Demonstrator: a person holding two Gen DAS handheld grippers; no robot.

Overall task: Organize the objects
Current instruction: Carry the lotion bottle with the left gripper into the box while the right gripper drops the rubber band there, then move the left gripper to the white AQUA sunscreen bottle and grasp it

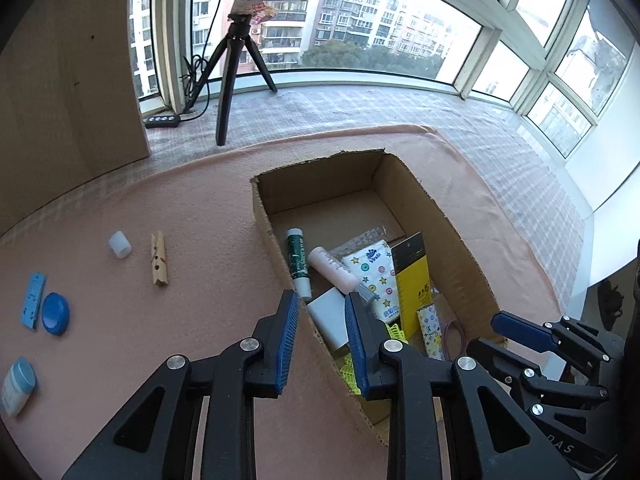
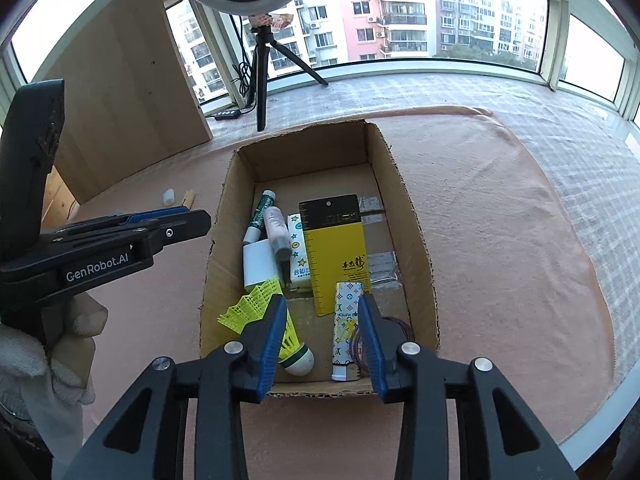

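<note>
An open cardboard box (image 2: pixel 416 240) sits on the pink mat (image 2: pixel 500 220). In it lie a green tube (image 2: pixel 262 210), a pink bottle (image 2: pixel 276 228), a tissue pack (image 2: pixel 298 256), a yellow card (image 2: pixel 338 256), a white block (image 2: pixel 258 262), a yellow shuttlecock (image 2: pixel 260 300) and a patterned lighter (image 2: pixel 345 320). My right gripper (image 2: pixel 323 304) hangs open over the box's near end, with the lighter lying below between its fingers. My left gripper (image 1: pixel 322 304) is open and empty, straddling the box's left wall (image 1: pixel 276 256). Left of the box on the mat are a white cap (image 1: pixel 120 244), a wooden clothespin (image 1: pixel 159 260), a blue strip (image 1: pixel 34 300), a blue lid (image 1: pixel 55 314) and a small jar (image 1: pixel 18 384).
A ring light on a black tripod (image 1: pixel 230 80) stands at the back on the checked sill, beside a power strip (image 1: pixel 162 121). A wooden board (image 2: pixel 128 92) stands at the back left. A gloved hand (image 2: pixel 60 340) holds the left gripper. Purple rubber bands (image 1: pixel 454 332) lie in the box corner.
</note>
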